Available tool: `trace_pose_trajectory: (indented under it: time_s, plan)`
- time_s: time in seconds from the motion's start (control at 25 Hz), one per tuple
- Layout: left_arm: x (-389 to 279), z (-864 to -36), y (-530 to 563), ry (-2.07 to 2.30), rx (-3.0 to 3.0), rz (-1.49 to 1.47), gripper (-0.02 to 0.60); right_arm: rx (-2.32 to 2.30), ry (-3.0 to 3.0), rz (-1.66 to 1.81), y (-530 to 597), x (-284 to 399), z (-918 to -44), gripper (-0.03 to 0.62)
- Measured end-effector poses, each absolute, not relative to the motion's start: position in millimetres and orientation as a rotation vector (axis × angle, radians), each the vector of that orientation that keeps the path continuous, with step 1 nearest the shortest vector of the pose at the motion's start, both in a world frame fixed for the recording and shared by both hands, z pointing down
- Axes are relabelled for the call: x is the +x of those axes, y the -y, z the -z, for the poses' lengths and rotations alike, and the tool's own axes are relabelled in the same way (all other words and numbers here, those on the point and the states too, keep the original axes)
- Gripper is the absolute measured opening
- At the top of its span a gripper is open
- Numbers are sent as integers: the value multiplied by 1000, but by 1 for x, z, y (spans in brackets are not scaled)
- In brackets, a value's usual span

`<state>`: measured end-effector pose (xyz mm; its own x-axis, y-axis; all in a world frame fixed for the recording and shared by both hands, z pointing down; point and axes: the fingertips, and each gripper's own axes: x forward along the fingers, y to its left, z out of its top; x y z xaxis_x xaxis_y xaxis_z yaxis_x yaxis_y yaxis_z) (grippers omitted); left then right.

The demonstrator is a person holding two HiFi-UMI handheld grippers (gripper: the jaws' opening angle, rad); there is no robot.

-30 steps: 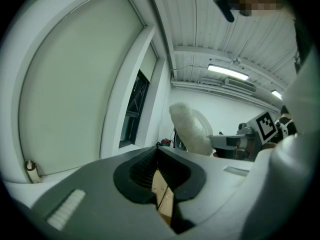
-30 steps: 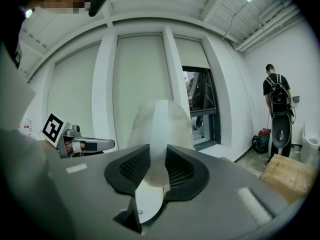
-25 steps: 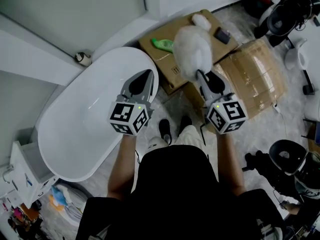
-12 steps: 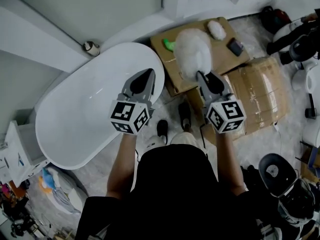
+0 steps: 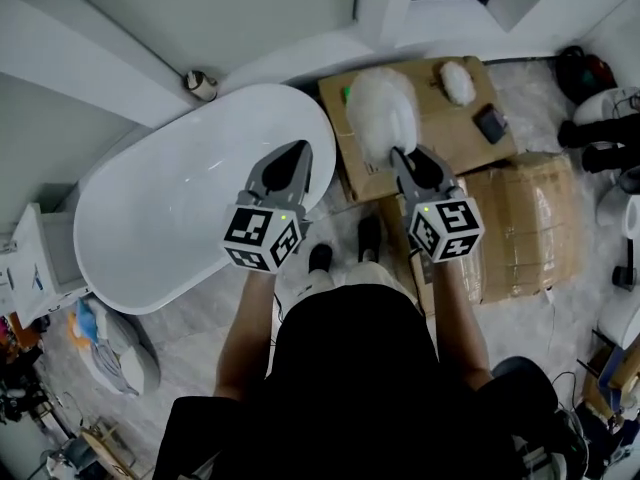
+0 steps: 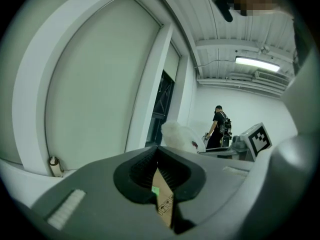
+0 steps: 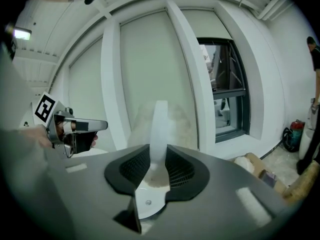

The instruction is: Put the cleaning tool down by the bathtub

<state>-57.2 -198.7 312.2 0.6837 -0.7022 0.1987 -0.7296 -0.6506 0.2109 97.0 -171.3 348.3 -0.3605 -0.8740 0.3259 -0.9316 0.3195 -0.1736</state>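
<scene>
A fluffy white cleaning tool (image 5: pixel 380 118) on a pale handle (image 7: pixel 159 129) stands up from my right gripper (image 5: pixel 402 154), which is shut on the handle. In the head view its head hangs over a flat cardboard box (image 5: pixel 435 133) just right of the white bathtub (image 5: pixel 150 218). My left gripper (image 5: pixel 298 150) hovers over the tub's right rim, jaws shut with nothing in them. The left gripper view shows those jaws (image 6: pixel 159 171) closed, with the tool's fluffy head (image 6: pixel 180 136) beyond them.
On the flat box lie a green bottle (image 5: pixel 346 95), a white fluffy pad (image 5: pixel 458 81) and a dark item (image 5: pixel 490 123). A wrapped carton (image 5: pixel 525 228) stands to the right. A small round object (image 5: pixel 200 84) sits on the ledge. A person (image 6: pixel 218 126) stands far off.
The head view has swung, so tub and boxes sit further right and up in the picture. Both grippers keep their pose, and the tool stays in the right one.
</scene>
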Motion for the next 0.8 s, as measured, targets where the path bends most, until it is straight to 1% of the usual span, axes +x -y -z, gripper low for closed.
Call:
trace_pose_trajectory:
  time_s: [0.44, 0.8]
  plan:
    - [-35, -332, 207, 1262, 2523, -197, -3, 1480, 2430, -589, 204, 120, -394, 100]
    - [-13, -353, 203, 1309, 2441, -248, -3, 1362, 2395, -655, 205, 133, -444, 100]
